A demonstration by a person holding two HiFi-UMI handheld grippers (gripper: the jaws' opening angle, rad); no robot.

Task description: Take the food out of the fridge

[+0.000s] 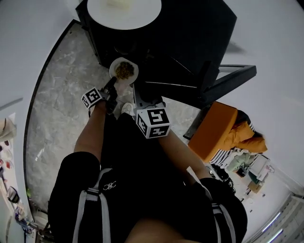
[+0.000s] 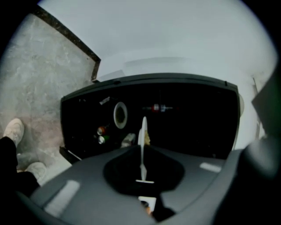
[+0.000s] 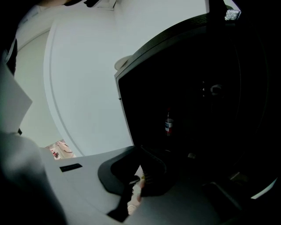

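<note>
Closest to my camera are the person's black shorts (image 1: 142, 190), with both grippers held out past them toward the fridge (image 1: 190, 28). It is a low black cabinet, and its door (image 1: 228, 78) stands swung open to the right, so the dark inside is exposed. A big white plate (image 1: 124, 12) sits on top of it; I take no account of that one.

My left gripper (image 1: 114, 85) is clamped on the rim of a smaller dish (image 1: 115, 66) that carries a brown heap of food (image 1: 125, 70). In the left gripper view the rim runs edge-on between the pressed jaws. From the head view, the dish hangs just in front of the opening and above the floor, so I judge the main pull-out done.

My right gripper (image 3: 139, 178) is closed, with nothing I can make out in its grip, and it hovers near the fridge mouth.

What remains, I reckon: set the dish down somewhere and shut the door. Two cans (image 2: 102, 134) and a bottle (image 3: 169, 124) are inside; whether they count I cannot say.
</note>
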